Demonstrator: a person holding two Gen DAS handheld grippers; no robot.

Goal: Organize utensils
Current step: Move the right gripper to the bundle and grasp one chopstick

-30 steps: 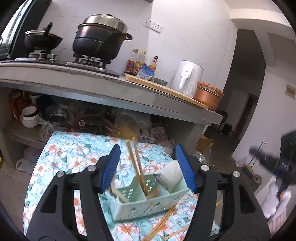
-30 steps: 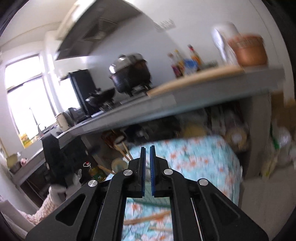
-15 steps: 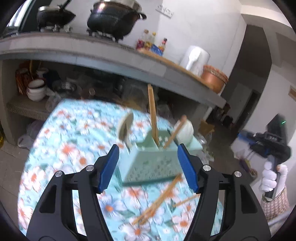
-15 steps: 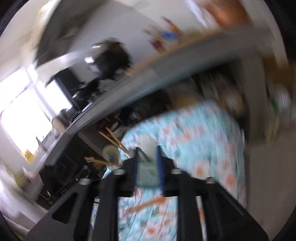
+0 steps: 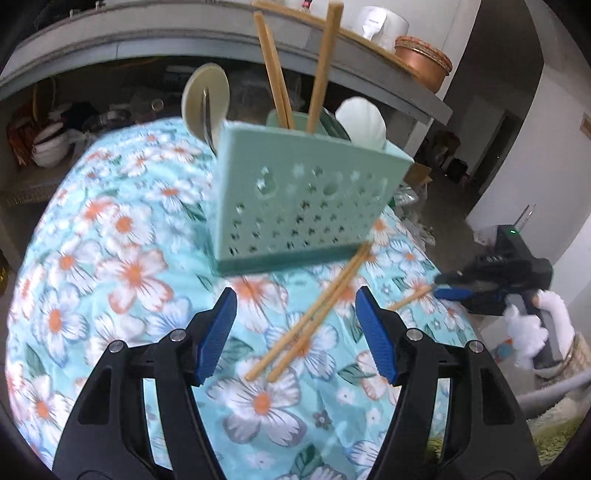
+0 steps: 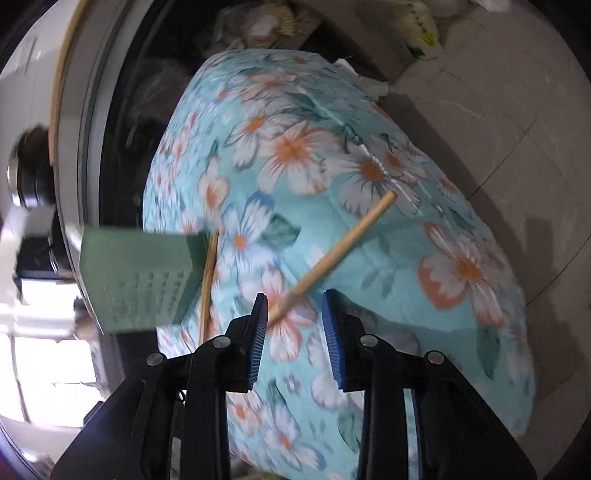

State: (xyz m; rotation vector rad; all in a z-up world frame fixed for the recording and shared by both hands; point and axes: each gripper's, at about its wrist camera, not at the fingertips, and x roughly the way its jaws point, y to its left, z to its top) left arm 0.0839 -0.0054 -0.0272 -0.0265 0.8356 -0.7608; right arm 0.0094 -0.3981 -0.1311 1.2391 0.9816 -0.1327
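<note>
A mint-green perforated utensil caddy (image 5: 303,206) stands on the floral tablecloth (image 5: 110,258), holding upright chopsticks (image 5: 317,70), a beige spoon (image 5: 205,96) and a white spoon (image 5: 364,122). Two loose chopsticks (image 5: 314,314) lie in front of it, between the fingers of my open, empty left gripper (image 5: 295,332). A third loose chopstick (image 5: 410,297) lies to the right, by my right gripper (image 5: 452,290). In the right wrist view my right gripper (image 6: 293,332) is open, its jaws around the near end of that chopstick (image 6: 340,251). The caddy (image 6: 136,280) is at the left there.
A concrete counter (image 5: 221,40) runs behind the table with a copper bowl (image 5: 424,62) and white appliance (image 5: 380,26) on it. Bowls (image 5: 51,147) and clutter sit under it. Tiled floor (image 6: 498,92) lies beyond the table's edge.
My left gripper has dropped toward the table, over the two loose chopsticks. My right gripper has opened and swung down to the table, around one chopstick's end.
</note>
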